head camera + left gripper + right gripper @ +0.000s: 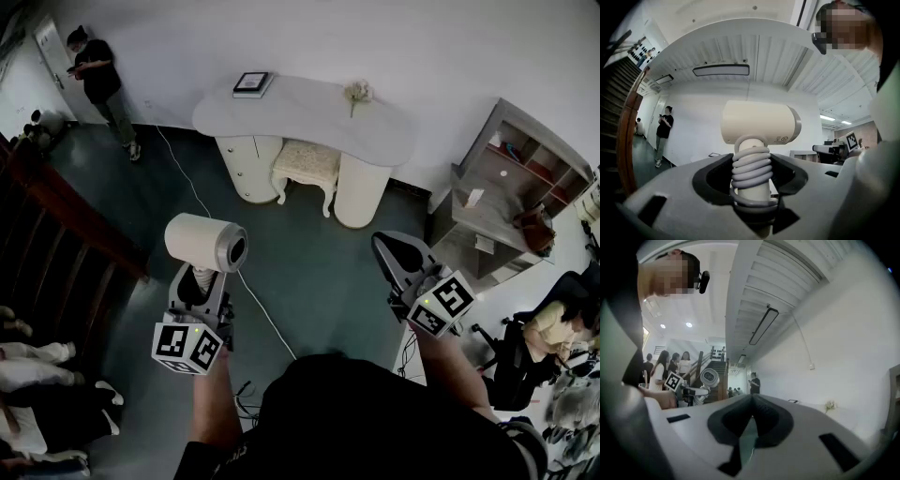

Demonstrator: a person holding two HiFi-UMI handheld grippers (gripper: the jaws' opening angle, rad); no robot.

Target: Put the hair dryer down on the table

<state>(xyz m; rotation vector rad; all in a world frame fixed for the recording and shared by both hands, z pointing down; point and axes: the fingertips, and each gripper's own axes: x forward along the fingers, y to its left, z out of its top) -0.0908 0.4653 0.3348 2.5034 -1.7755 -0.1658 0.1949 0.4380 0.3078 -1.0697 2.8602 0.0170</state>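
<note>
I stand on a wide patch of dark green floor [319,272] with open room ahead, all the way to the white curved table [300,111] against the far wall. A dark wooden stair rail [66,225] hems in my left side, and a grey shelf unit [525,169] stands to my right.

The left gripper [199,281] [751,187] pinches the hair dryer [204,241] [759,123] by its handle, which is wound with grey cord. The dryer is held in the air over the floor, well apart from the table. Its handle runs forward out of the jaws. The cream barrel lies crosswise at the far end, long axis left to right, with its ringed round end facing the right gripper [392,248] [751,420]. That gripper's jaws are pressed together with nothing between them.

A cushioned stool [306,164] is tucked under the table's middle. On the tabletop, a dark-framed flat item [251,83] lies at the left end and a small bunch of flowers [357,92] right of centre, with bare surface between them. A thin cable [202,202] crosses the floor. One person [98,80] stands at the far left, and another [553,323] sits near the shelves.
</note>
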